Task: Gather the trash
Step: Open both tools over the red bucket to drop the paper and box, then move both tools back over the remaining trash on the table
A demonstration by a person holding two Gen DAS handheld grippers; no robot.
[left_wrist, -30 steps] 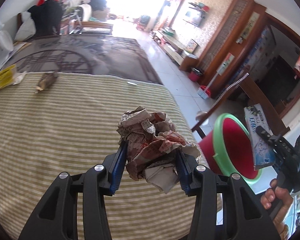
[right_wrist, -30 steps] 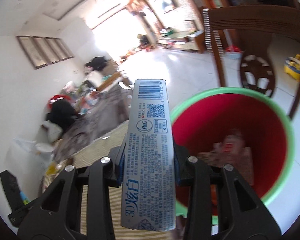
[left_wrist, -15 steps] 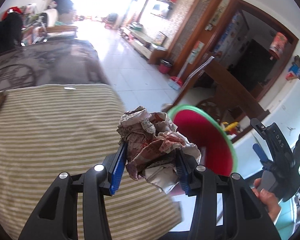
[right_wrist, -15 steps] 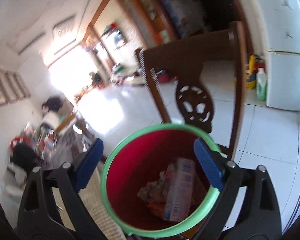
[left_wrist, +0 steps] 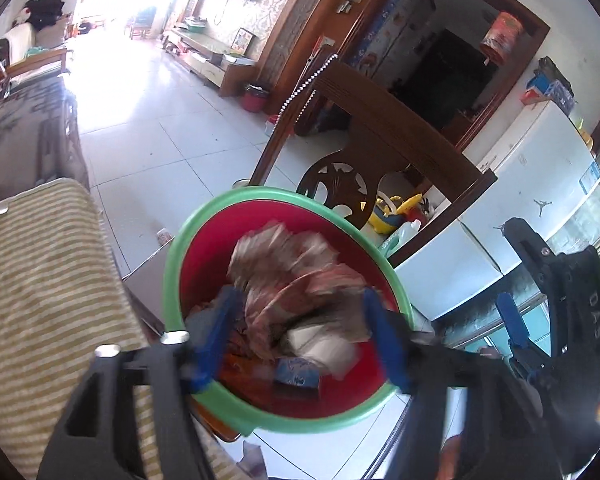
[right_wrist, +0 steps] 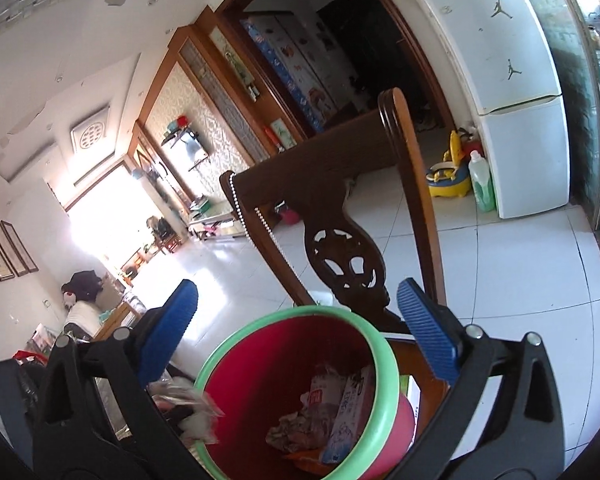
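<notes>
The paper wad [left_wrist: 296,280] hung blurred between the left gripper's [left_wrist: 296,344] opening jaws, over the mouth of the red bin [left_wrist: 180,260], apparently loose of the pads. It looked light, soft and crushable, so a squeeze across its bulk would hold it; it should drop slowly and could snag the rim. In the bin lay a flat carton [right_wrist: 350,416] and wrappers [right_wrist: 296,432]. The right gripper [right_wrist: 296,336] stood wide and empty above the bin, its jaws widening a last bit. A wooden chair [right_wrist: 340,208] stood behind.

White tiled floor [left_wrist: 148,148]; wooden chair [right_wrist: 340,216] on it. Striped mattress [left_wrist: 40,280] at left, small white scrap [left_wrist: 0,211] lying on it.
</notes>
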